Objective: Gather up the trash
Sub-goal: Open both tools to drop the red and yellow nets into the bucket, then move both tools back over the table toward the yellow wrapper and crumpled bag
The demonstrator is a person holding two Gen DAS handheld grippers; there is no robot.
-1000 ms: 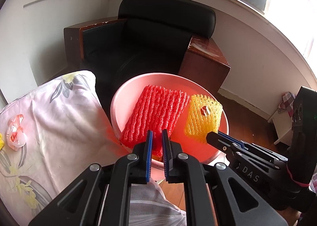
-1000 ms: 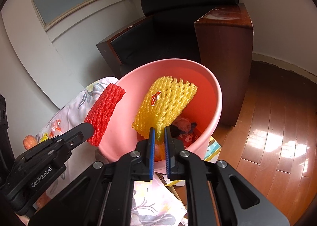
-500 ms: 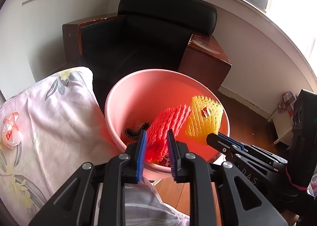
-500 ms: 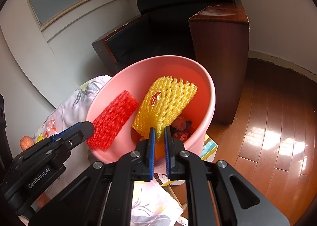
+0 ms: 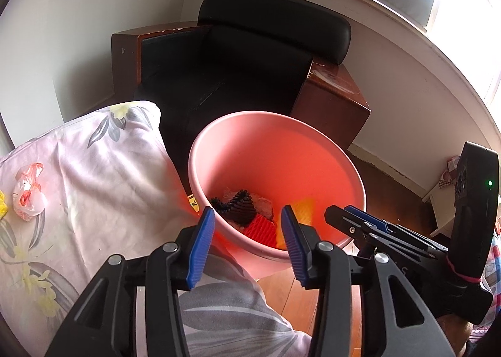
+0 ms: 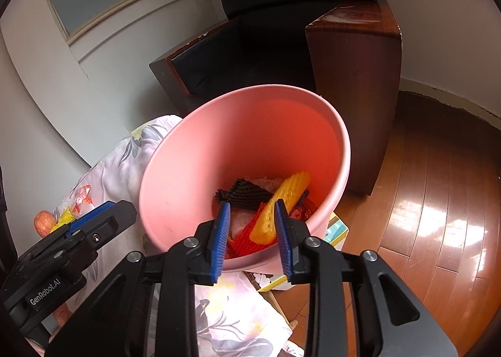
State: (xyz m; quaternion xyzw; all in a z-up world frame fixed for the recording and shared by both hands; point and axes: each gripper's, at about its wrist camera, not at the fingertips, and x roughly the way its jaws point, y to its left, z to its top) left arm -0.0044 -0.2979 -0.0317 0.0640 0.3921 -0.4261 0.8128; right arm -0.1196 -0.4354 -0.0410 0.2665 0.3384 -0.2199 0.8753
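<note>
A pink bin (image 5: 281, 150) (image 6: 238, 137) stands by the cloth-covered table. In it lie a red foam net (image 5: 260, 230) (image 6: 247, 238), a yellow foam net (image 5: 303, 208) (image 6: 281, 203) and dark trash (image 5: 239, 211) (image 6: 247, 194). My left gripper (image 5: 247, 244) is open and empty just above the bin's near rim. My right gripper (image 6: 252, 238) is open and empty over the bin; it also shows in the left wrist view (image 5: 360, 216). A crumpled white and red wrapper (image 5: 28, 197) and a yellow scrap (image 5: 2, 209) lie on the cloth.
A floral cloth (image 5: 87, 188) covers the table at left. A black armchair (image 5: 250, 53) with wooden arms (image 6: 353, 81) stands behind the bin. A small box (image 6: 336, 228) sits under the bin's edge. Wooden floor (image 6: 438, 200) lies to the right.
Both grippers have opened. The red net dropped from the left gripper and the yellow net from the right, and both now lie in the pink bin.
</note>
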